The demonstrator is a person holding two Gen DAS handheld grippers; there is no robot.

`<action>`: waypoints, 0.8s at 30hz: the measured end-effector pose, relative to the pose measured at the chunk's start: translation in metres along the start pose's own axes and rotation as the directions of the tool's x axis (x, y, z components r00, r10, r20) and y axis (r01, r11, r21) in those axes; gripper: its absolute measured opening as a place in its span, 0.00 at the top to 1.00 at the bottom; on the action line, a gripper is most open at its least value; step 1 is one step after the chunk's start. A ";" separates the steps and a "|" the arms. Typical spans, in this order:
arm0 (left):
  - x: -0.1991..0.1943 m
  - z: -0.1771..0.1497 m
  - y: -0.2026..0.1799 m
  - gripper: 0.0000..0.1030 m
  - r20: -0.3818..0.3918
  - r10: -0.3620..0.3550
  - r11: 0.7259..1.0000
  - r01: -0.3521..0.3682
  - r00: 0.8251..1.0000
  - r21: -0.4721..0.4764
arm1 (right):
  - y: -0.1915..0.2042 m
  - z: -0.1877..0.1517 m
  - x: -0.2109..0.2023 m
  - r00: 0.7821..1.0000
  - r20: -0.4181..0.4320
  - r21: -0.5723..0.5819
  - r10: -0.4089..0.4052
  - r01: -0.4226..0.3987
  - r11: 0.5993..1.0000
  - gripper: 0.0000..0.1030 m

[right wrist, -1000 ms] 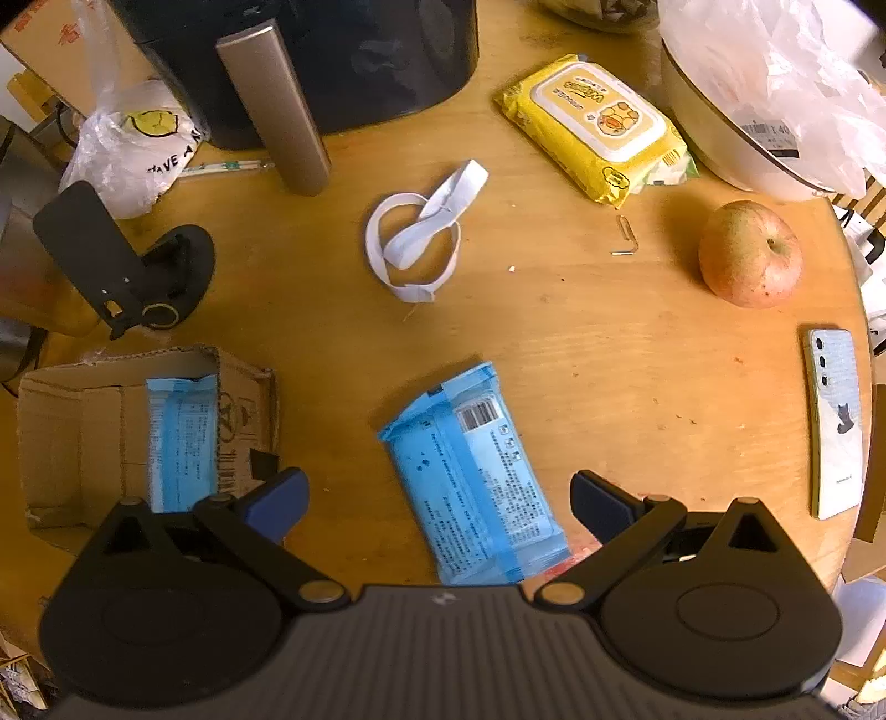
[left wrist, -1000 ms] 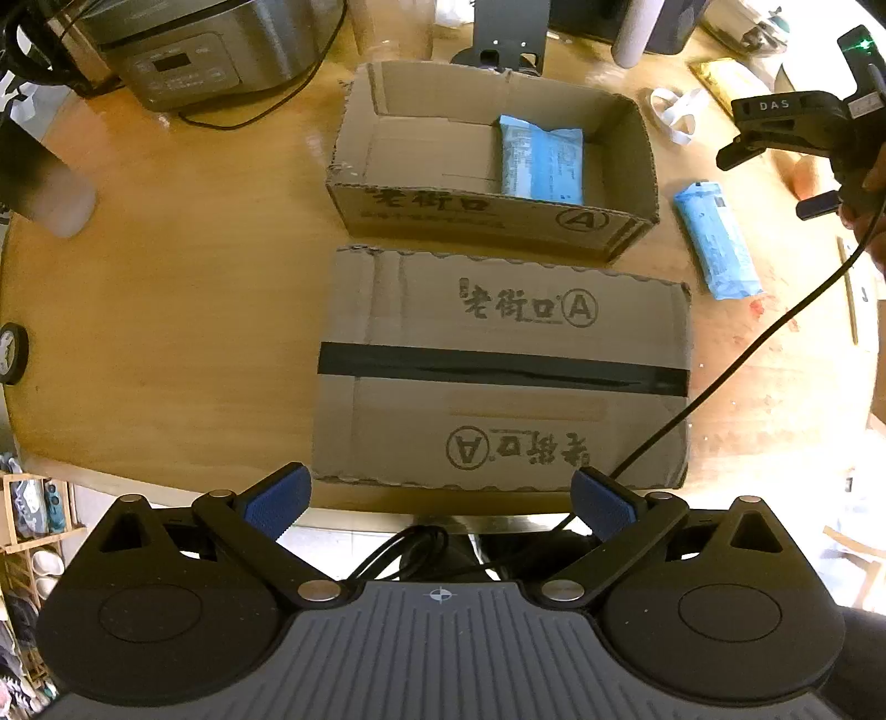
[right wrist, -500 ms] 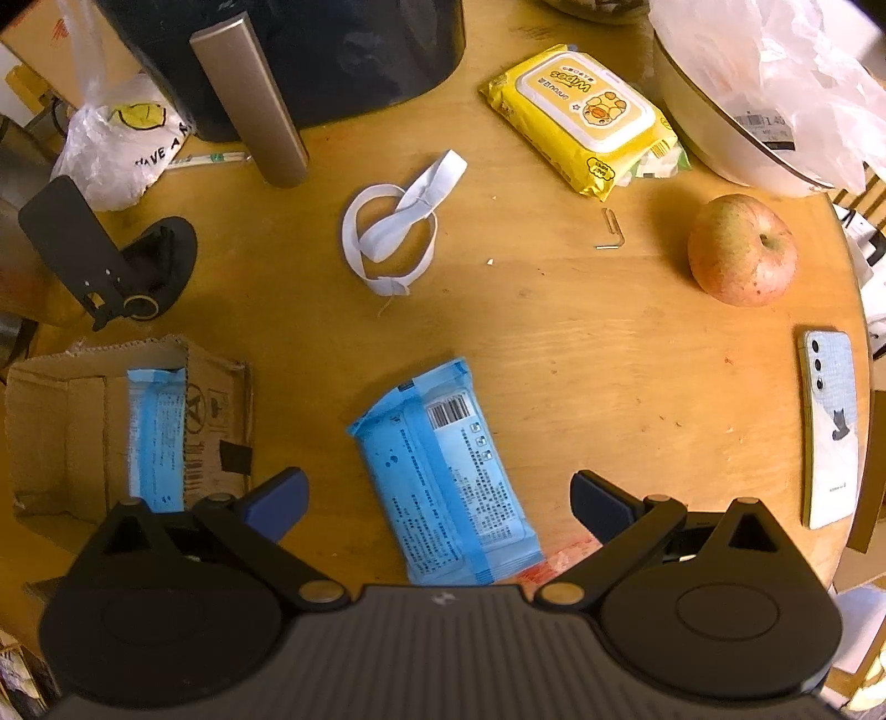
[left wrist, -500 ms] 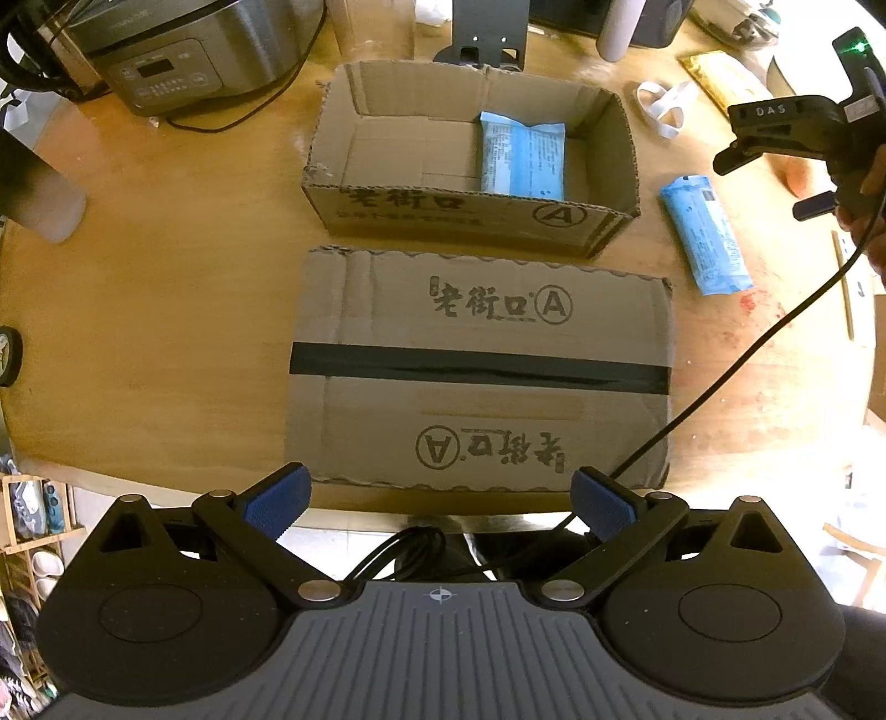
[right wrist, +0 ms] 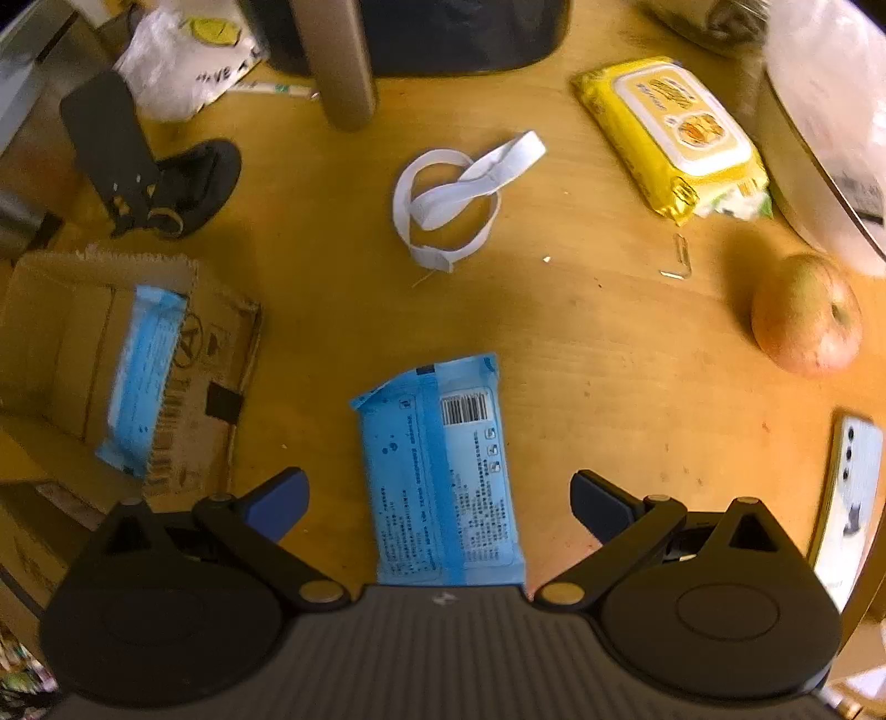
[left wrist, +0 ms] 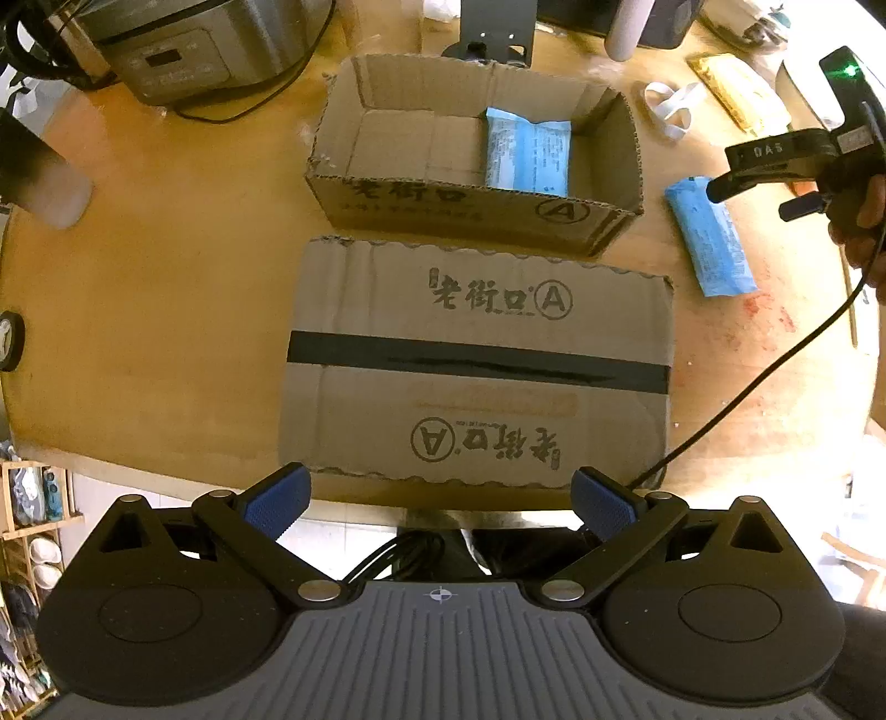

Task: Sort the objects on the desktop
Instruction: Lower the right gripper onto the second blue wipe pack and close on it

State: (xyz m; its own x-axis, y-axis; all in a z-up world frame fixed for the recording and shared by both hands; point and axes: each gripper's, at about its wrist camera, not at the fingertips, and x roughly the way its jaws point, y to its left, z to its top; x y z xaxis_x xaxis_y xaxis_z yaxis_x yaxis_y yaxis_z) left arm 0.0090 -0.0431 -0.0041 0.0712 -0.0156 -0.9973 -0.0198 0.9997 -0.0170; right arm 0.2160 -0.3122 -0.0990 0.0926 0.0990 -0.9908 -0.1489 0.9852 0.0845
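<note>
An open cardboard box [left wrist: 387, 199] sits at the table's middle with one blue wipes pack [left wrist: 529, 149] inside; the right wrist view shows the same box [right wrist: 61, 332] and pack [right wrist: 141, 376]. A second blue wipes pack [right wrist: 443, 471] lies flat on the wood, directly between and below my right gripper's [right wrist: 440, 498] wide-apart fingers; that gripper is open and above it. In the left wrist view this pack [left wrist: 711, 243] lies right of the box under the right gripper [left wrist: 775, 177]. My left gripper [left wrist: 440, 501] is open at the near table edge, holding nothing.
A flat taped cardboard sheet [left wrist: 476, 360] lies before the box. A white strap loop [right wrist: 454, 199], yellow wipes pack [right wrist: 673, 135], apple [right wrist: 805, 313], paperclip [right wrist: 681, 260] and phone [right wrist: 850, 487] lie right of the box. A cooker [left wrist: 183, 44] and black stand [right wrist: 144, 171] are behind.
The right gripper has moved forward and lower, so the loose blue pack is now centred between its fingers. The left gripper has pulled back slightly; both stay open.
</note>
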 end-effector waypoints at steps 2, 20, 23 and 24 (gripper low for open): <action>0.000 0.000 0.001 0.00 -0.001 0.001 1.000 -0.001 1.000 -0.006 | -0.001 0.002 0.004 1.000 -0.007 -0.011 0.004 -0.004 1.000 0.00; 0.001 -0.004 0.005 0.00 -0.008 0.012 0.999 -0.013 1.000 -0.053 | 0.009 -0.001 0.048 0.999 -0.046 -0.062 -0.021 0.018 0.998 0.00; 0.001 -0.004 0.005 0.00 -0.010 0.012 0.998 -0.013 1.000 -0.053 | 0.009 -0.002 0.056 0.998 -0.053 -0.064 -0.024 0.020 0.998 0.03; 0.000 -0.004 0.005 0.00 -0.010 0.012 0.998 -0.012 1.000 -0.054 | 0.010 -0.003 0.058 0.998 -0.055 -0.066 -0.027 0.023 0.998 0.04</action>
State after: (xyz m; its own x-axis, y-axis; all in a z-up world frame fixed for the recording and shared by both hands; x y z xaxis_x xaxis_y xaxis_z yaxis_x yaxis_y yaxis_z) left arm 0.0045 -0.0379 -0.0049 0.0609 -0.0041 -0.9981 -0.0740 0.9972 -0.0086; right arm 0.2170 -0.2974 -0.1562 0.0427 0.0645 -0.9970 -0.2118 0.9758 0.0541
